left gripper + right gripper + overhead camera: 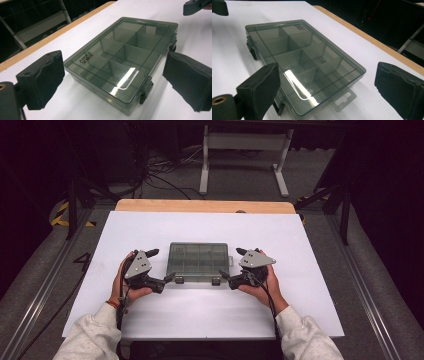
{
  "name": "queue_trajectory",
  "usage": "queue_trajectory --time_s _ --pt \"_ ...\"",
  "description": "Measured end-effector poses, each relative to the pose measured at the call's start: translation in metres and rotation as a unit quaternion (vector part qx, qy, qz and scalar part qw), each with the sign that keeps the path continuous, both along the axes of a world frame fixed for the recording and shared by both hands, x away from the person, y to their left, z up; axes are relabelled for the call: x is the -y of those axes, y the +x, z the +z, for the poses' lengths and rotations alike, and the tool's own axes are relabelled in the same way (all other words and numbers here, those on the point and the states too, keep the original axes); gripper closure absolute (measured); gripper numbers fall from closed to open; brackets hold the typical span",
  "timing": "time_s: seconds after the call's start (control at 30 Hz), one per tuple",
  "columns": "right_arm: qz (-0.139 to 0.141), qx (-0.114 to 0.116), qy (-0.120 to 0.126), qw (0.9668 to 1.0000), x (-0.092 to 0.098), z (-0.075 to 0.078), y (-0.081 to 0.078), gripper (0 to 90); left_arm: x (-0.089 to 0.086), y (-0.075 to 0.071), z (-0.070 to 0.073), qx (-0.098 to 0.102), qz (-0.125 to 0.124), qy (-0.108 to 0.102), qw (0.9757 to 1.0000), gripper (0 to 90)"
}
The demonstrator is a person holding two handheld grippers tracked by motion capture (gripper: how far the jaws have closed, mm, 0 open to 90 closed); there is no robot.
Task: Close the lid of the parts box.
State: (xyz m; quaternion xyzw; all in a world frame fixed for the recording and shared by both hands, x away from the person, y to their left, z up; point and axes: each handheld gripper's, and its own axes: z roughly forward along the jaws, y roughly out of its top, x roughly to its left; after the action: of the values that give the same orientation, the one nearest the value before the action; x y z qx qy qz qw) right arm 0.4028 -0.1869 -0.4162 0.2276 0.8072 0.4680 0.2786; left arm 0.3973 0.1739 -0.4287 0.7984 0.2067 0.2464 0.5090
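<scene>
Smoky clear plastic forms the shut compartment box (198, 263), lying flat at the middle of the white bench (150, 227). Left tool (161, 265) and right tool (233, 264) flank its short ends, jaws spread wide, gripping nothing, pads not touching it.

— What lies ahead of the right gripper (325, 92)?

— A smoky clear compartment box (299, 60), lid closed, flat on the white tabletop (352, 52), running away toward the top left.

— And the jaws?

— Spread wide. The near end of the box sits between the black pads (265, 87), neither pressing on it; the right one stands well clear.

— Any details on the box?

— Dividers show through the lid, a hang tab (343, 100) juts from the near end, dark latches (252, 50) line its left side.

— Beyond it?

— The table's wooden edge (372, 40) runs along the right, and another dark jaw tip (219, 7) sits at the top left corner.
</scene>
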Motion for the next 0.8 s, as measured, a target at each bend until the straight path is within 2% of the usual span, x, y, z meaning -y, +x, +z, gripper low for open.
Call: queue_trajectory --time_s 0.1,0.43,0.53,0.8 --pt "-0.007 0.004 0.0 1.0 0.003 0.001 -0.001 6.9 0.0 -0.001 0.001 0.006 0.001 -0.001 1.0 4.7" --pt "-0.024 0.021 0.004 0.9995 0.013 0.006 -0.005 7.9 -0.007 -0.004 0.003 0.008 0.01 -0.001 0.9999 4.5" --pt "-0.029 0.023 0.001 0.9993 0.017 0.006 -0.006 8.1 -0.011 -0.007 0.004 0.014 0.022 -0.011 0.9996 4.7" --pt "-0.041 0.033 -0.002 0.9986 0.025 0.007 -0.009 8.9 -0.016 -0.011 0.007 0.021 0.028 -0.014 0.9993 5.5"
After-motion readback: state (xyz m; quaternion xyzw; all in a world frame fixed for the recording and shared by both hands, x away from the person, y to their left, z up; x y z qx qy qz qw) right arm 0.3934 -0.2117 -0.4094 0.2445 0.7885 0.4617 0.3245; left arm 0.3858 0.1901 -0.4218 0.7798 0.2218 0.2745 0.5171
